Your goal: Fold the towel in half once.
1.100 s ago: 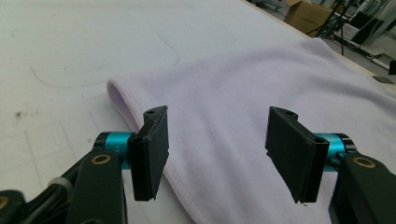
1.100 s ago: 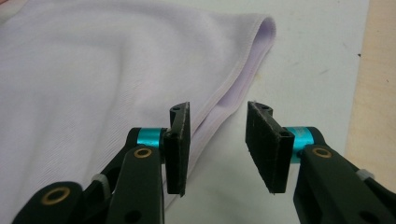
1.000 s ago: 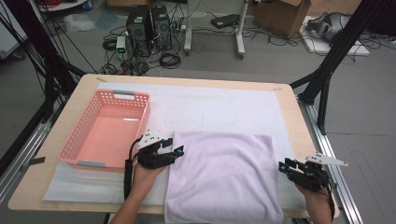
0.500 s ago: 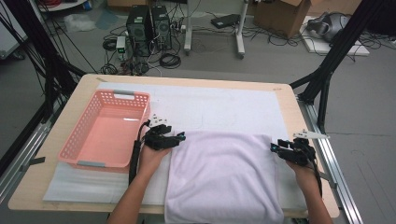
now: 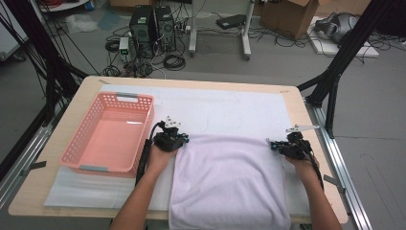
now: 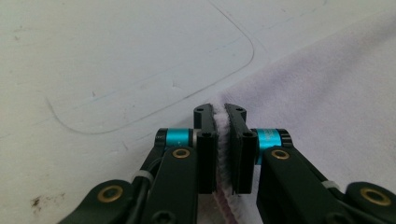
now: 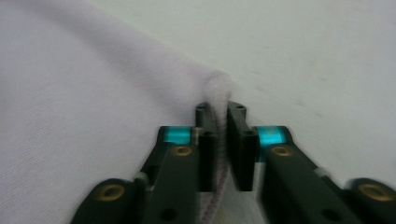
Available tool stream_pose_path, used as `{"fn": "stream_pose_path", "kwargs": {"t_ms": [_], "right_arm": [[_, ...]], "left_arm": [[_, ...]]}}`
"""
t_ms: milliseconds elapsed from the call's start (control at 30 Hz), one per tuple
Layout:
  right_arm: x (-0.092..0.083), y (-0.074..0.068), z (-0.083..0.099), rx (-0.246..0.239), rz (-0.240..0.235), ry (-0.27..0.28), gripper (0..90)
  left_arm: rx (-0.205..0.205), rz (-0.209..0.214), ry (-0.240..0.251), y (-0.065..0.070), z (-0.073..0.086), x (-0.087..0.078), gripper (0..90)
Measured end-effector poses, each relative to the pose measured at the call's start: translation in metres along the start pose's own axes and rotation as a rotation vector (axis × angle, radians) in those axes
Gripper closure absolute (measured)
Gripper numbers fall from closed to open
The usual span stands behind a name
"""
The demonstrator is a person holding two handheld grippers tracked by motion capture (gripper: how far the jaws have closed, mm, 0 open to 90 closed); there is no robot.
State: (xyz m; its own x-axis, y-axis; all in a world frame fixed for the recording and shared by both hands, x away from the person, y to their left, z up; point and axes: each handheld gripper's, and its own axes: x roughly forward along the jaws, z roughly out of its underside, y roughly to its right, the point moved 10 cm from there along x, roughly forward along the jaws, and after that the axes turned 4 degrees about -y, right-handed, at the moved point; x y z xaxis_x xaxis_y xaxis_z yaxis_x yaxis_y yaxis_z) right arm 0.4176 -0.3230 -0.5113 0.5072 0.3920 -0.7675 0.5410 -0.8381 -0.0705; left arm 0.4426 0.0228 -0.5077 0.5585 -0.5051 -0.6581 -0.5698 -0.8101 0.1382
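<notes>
Towel [image 5: 230, 184] lies flat on the white mat [image 5: 225, 112], hanging off the near table edge. L gripper [image 5: 178, 140] just closed, clamped on towel's far-left corner; R gripper [image 5: 274, 143] likewise on far-right corner. Pink basket [image 5: 109, 136] sits left of towel.

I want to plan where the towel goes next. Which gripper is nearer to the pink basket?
Left. The left gripper grips the towel corner just beside the pink basket. The right gripper grips the opposite corner, a towel's width farther away.
</notes>
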Motion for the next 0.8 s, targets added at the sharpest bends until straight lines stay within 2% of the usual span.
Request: {"fn": "stream_pose_path", "kwargs": {"t_ms": [33,67,100,133,167,233,300,467,567,700,767,800], "right_arm": [[-0.001,0.001,-0.002,-0.003,0.003,0.008,86.1],[-0.004,0.003,-0.008,-0.002,0.012,0.045,86.2],[-0.009,0.006,-0.015,0.007,0.017,0.091,86.3],[-0.015,0.009,-0.024,0.015,0.025,0.137,86.3],[-0.019,0.012,-0.033,0.015,0.039,0.170,86.3],[-0.025,0.017,-0.050,-0.010,0.081,0.217,86.4],[-0.028,0.020,-0.067,-0.034,0.120,0.255,86.3],[-0.025,0.033,-0.094,-0.053,0.190,0.306,86.2],[-0.020,0.041,-0.102,-0.045,0.210,0.323,86.2],[-0.014,0.049,-0.113,-0.033,0.227,0.322,86.2],[-0.013,0.053,-0.121,-0.028,0.234,0.330,86.0],[-0.014,0.054,-0.126,-0.016,0.231,0.342,85.6]], "left_arm": [[-0.028,-0.005,0.048,-0.002,-0.007,-0.003,84.4],[-0.044,-0.010,0.106,-0.004,-0.015,-0.008,84.6],[-0.042,-0.018,0.138,-0.007,-0.022,-0.012,84.7],[-0.027,-0.036,0.113,-0.011,-0.026,-0.013,84.7],[-0.026,-0.042,0.128,-0.014,-0.034,-0.015,84.7],[-0.051,-0.052,0.201,-0.022,-0.053,-0.022,84.7],[-0.053,-0.063,0.246,-0.029,-0.069,-0.024,84.7],[-0.046,-0.070,0.301,-0.041,-0.098,-0.020,84.6],[-0.041,-0.079,0.302,-0.048,-0.109,-0.015,84.6],[-0.062,-0.097,0.306,-0.055,-0.118,-0.006,84.6],[-0.091,-0.086,0.320,-0.056,-0.121,-0.005,84.6],[-0.093,-0.083,0.316,-0.056,-0.120,-0.004,84.1]]}}
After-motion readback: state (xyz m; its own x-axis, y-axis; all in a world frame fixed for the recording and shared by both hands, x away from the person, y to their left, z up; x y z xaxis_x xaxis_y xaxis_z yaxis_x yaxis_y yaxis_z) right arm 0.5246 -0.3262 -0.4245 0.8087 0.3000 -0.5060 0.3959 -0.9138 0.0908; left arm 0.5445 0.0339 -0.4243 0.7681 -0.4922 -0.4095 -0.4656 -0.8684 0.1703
